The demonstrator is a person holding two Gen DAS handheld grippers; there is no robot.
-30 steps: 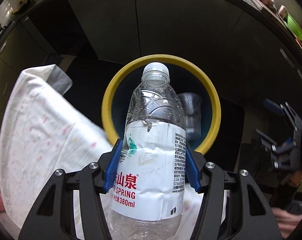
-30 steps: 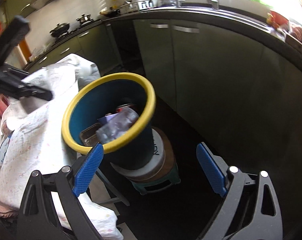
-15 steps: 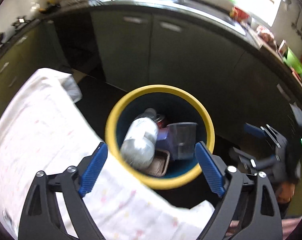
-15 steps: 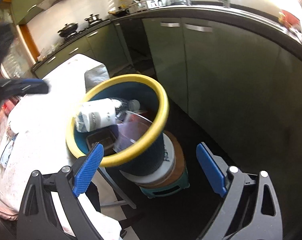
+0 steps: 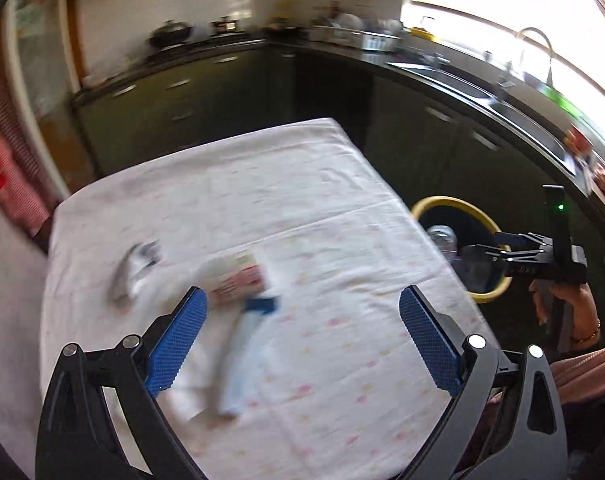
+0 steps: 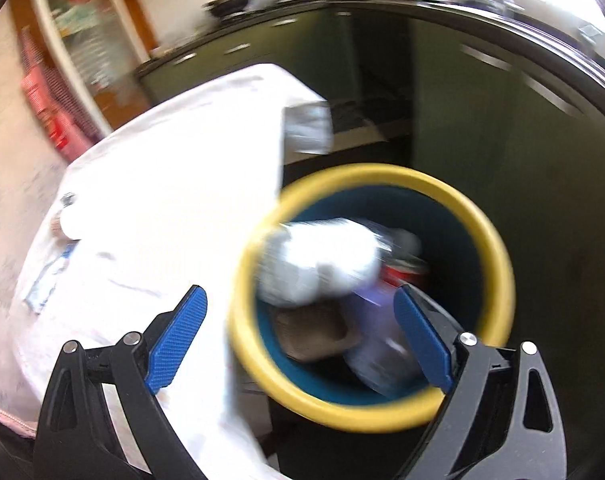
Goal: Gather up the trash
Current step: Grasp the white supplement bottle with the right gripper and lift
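My left gripper (image 5: 302, 340) hangs over the white-clothed table (image 5: 342, 400), its jaws still opening with nothing between them. Below it lie blurred bits of trash: a blue-and-white packet (image 5: 238, 364), a pink-printed pack (image 5: 238, 280) and a crumpled silver wrapper (image 5: 134, 268). The yellow-rimmed blue bin (image 6: 366, 172) stands off the table's right edge. It holds the plastic water bottle (image 6: 318, 260), a brown tray (image 6: 310, 332) and a clear cup (image 6: 374, 356). My right gripper (image 6: 298, 332) is open and empty above the bin's near rim; it also shows in the left wrist view (image 5: 486, 248).
Dark green kitchen cabinets (image 5: 422, 132) and a black counter with a sink (image 5: 462, 76) run behind the table and bin. The bin (image 5: 454, 204) sits lower than the table top. A person's hand (image 5: 562, 304) holds the right gripper at the far right.
My left gripper let go of the water bottle, which dropped into the bin, then swung left over the table. My right gripper moved closer over the bin, still open.
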